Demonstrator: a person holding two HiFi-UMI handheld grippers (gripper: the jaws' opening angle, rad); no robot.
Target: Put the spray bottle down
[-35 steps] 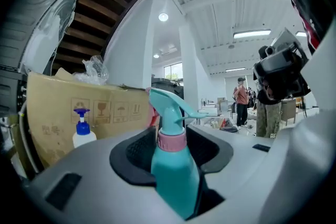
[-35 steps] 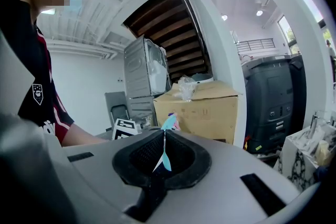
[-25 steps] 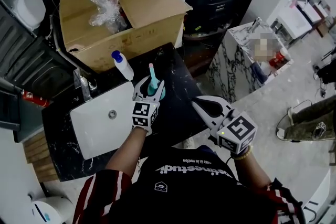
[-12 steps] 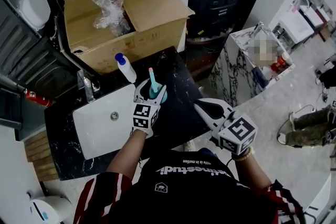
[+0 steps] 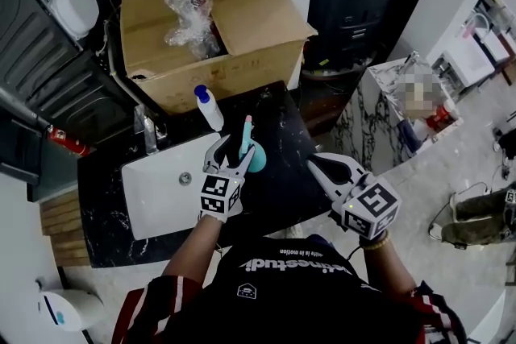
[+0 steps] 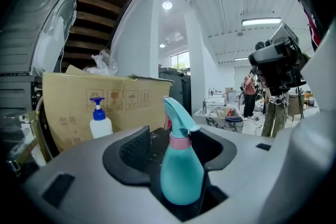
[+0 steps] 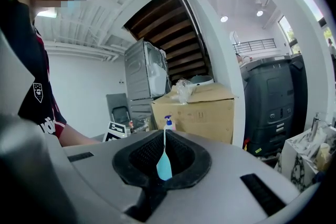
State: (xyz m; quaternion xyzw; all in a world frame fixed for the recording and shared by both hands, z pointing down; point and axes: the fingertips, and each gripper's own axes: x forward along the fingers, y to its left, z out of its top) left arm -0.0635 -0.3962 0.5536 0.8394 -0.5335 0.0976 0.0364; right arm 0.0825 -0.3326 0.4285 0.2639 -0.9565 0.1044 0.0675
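The teal spray bottle (image 5: 253,155) with a pink collar stands upright on the black counter (image 5: 282,177), just right of the sink. My left gripper (image 5: 234,147) has it between its jaws, which are opening. In the left gripper view the bottle (image 6: 181,176) stands free between the spread pads, with a clear gap on its left side. My right gripper (image 5: 316,163) hovers over the counter's right edge, shut on nothing. Through the slit between its pads a sliver of the bottle (image 7: 164,169) shows.
A white pump bottle with a blue top (image 5: 209,106) stands behind the spray bottle, in front of an open cardboard box (image 5: 242,20). The white sink (image 5: 157,193) and its faucet (image 5: 147,129) lie to the left. The counter drops to the floor on the right.
The left jaws have spread away from the spray bottle, and that gripper has drawn back a little toward me. The bottle stays standing. The right gripper has kept still.
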